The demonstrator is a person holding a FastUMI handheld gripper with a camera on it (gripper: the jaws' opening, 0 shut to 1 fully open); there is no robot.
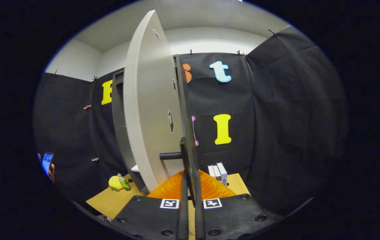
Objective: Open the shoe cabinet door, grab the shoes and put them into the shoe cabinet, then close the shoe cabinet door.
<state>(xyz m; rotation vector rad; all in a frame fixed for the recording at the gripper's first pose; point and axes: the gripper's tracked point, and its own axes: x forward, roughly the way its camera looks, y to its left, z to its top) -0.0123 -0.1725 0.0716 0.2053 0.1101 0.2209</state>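
At door edge: gripper [190, 196] fingers pinched on handle [184, 156] of half-open cabinet door [149, 110] — thin grip, swing arc may slip it.

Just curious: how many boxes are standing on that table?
3 boxes, upright side by side on the table, beyond the gripper shut on the cabinet door. Others may be hidden.
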